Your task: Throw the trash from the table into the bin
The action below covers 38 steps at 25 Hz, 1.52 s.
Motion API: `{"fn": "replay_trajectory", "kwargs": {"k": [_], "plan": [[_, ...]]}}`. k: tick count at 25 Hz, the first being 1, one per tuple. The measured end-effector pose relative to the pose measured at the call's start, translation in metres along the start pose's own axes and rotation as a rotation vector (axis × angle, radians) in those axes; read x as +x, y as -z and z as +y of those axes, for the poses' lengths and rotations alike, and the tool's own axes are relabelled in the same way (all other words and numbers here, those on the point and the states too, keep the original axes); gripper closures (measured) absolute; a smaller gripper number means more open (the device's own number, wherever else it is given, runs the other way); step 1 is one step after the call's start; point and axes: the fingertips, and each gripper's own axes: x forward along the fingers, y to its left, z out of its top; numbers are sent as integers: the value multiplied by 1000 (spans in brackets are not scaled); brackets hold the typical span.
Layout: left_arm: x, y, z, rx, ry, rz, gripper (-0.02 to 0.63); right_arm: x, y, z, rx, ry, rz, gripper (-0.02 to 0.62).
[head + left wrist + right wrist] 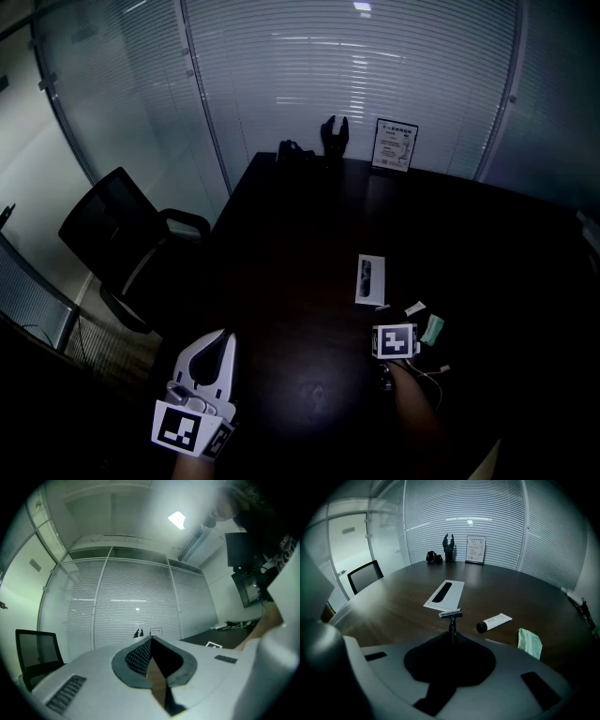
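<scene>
Head view shows no bin yet; we hold one piece of trash.
Our left gripper [223, 336] hangs closed and empty beside the table [300, 234]. The right gripper [451, 632] clamps the razor [451, 614] by its handle. We should lift it straight, clear of the tube [494, 621] and packet [529, 642].
</scene>
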Motion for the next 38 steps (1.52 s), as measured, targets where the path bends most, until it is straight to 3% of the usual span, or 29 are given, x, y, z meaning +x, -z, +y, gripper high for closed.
{"fn": "replay_trajectory", "kwargs": {"k": [4, 10, 18, 25, 31, 38], "plan": [[-3, 1, -1, 4, 13, 8, 606, -6, 3, -1, 18, -22, -26, 546], [-2, -5, -5, 6, 11, -24, 606, -34, -21, 3, 11, -36, -145, 546], [-5, -12, -14, 2, 40, -28, 606, -115, -63, 5, 7, -18, -398, 546], [-14, -23, -22, -30, 66, -56, 606, -219, -89, 9, -22, 29, -664, 546], [-35, -29, -26, -45, 91, -82, 606, -294, -80, 23, -39, 92, -816, 546], [-74, -39, -41, -42, 161, -115, 606, -375, -38, 48, -50, 156, -951, 546]]}}
